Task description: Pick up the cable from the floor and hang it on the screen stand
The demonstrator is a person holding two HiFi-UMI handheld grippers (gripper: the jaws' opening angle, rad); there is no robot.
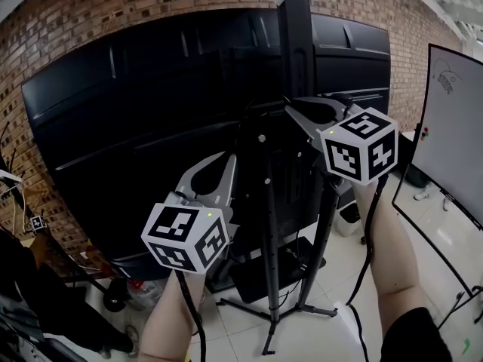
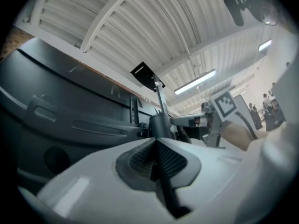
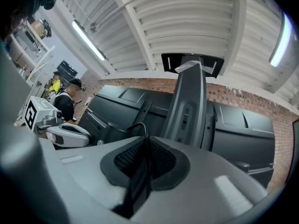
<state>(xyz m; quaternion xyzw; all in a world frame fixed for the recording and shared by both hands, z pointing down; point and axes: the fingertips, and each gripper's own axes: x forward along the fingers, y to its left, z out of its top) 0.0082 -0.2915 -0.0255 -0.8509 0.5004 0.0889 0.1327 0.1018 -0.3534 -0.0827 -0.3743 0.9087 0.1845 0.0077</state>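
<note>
The cable [image 3: 136, 127], a thin black rubbery loop, sits pinched in our right gripper [image 1: 290, 105] beside the upright column of the screen stand [image 1: 296, 51], our left gripper [image 1: 225, 161] clenched shut nearby, behind the matte black screen [image 1: 136, 127], above glossy white floor tiles [image 1: 249, 330] and before a rough brick wall [image 1: 151, 13].

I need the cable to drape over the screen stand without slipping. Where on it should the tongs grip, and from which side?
Probably as now: the cable is thin and limp, so pinch it crosswise between the pads, leaving slack between the right tongs and left tongs to drape. Come from the rear of the screen stand, where its column stands bare.
</note>
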